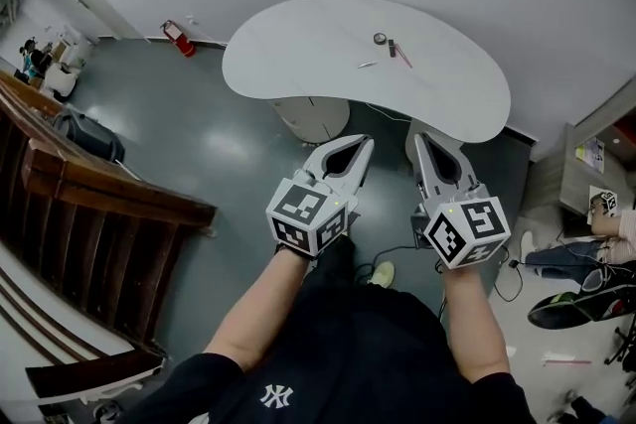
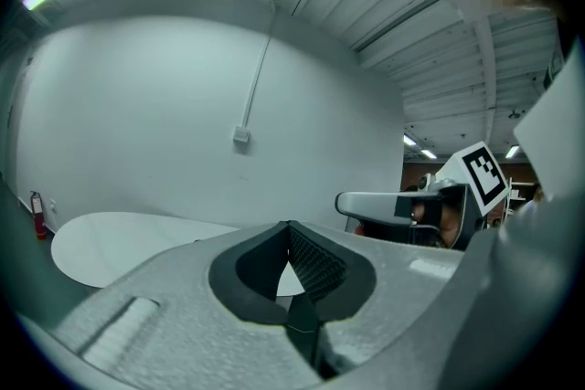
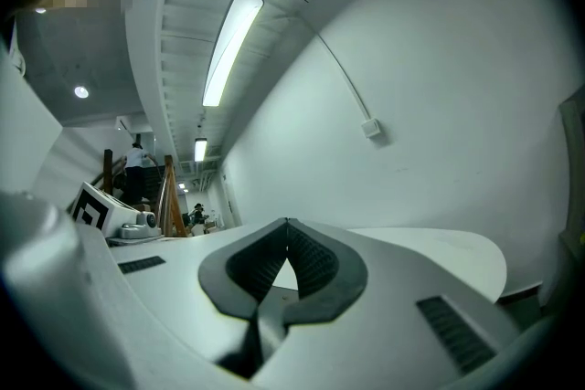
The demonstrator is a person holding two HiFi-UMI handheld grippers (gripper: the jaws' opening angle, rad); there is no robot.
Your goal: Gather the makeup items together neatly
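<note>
Grey plastic comes first: our left gripper (image 1: 364, 146) and right gripper (image 1: 418, 130) hang side by side just ahead of us, each with its jaws pressed together and nothing between them. We judge the step in hand to be the approach, so we should close in on the white table (image 1: 298, 55) and part the jaws only once above the items. Well beyond the tips, near the table's far edge, lie four makeup items: one round pot (image 1: 380, 39), one dark tube (image 1: 392, 47) and one pink pencil (image 1: 403, 57) close together, and one thin silver stick (image 1: 368, 65) slightly apart.
</note>
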